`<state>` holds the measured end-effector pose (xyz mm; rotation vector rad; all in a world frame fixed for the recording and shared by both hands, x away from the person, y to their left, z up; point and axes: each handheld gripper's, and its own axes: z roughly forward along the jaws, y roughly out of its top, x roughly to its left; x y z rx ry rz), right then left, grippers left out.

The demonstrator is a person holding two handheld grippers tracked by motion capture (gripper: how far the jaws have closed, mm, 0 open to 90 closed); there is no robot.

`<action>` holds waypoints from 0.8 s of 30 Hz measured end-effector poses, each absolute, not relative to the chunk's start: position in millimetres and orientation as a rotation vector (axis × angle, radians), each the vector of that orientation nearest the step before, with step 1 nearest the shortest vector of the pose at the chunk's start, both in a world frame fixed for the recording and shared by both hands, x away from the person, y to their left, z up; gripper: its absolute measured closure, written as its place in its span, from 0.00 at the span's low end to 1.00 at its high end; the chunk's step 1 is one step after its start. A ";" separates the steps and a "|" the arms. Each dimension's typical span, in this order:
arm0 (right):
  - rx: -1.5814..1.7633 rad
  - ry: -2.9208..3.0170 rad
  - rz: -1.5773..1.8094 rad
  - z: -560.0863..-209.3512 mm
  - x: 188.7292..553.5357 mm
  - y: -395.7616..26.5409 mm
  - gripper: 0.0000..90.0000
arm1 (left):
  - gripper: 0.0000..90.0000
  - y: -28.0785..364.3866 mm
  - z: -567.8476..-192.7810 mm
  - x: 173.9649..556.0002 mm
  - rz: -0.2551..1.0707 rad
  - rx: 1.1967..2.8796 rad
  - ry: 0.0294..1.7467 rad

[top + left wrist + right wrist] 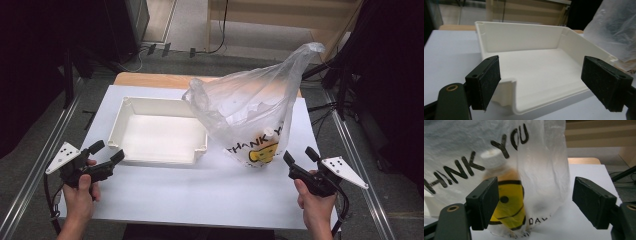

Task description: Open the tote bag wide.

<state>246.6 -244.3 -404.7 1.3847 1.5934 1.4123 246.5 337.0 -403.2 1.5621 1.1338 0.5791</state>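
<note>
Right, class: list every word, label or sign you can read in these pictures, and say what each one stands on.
"THANK YOU": black capitals on the plastic bag, above its yellow smiley face.
"DAY": black letters near the bag's bottom edge; the words before it are hidden in folds.
White tray: no lettering.

White table sheet [165,195], wooden tabletop [150,79], perhaps cables [220,30] behind
</note>
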 end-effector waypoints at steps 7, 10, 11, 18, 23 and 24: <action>1.356 1.632 1.436 -387.6 259.3 -229.9 0.21 | 0.17 311.4 -399.5 253.0 0.527 1.590 1.074; 1.340 1.640 1.432 -381.8 265.2 -221.8 0.20 | 0.17 305.1 -397.1 255.4 0.501 1.580 1.057; 1.340 1.640 1.432 -381.8 265.2 -221.8 0.20 | 0.17 301.5 -395.7 256.7 0.495 1.583 1.049; 1.326 1.661 1.430 -370.1 278.0 -205.0 0.20 | 0.17 264.9 -387.3 265.6 0.487 1.610 1.002; 1.312 1.693 1.433 -362.9 285.2 -201.3 0.17 | 0.17 242.4 -383.2 271.3 0.472 1.650 0.955; 1.312 1.699 1.427 -361.5 286.3 -200.2 0.17 | 0.17 237.7 -382.1 272.1 0.472 1.655 0.947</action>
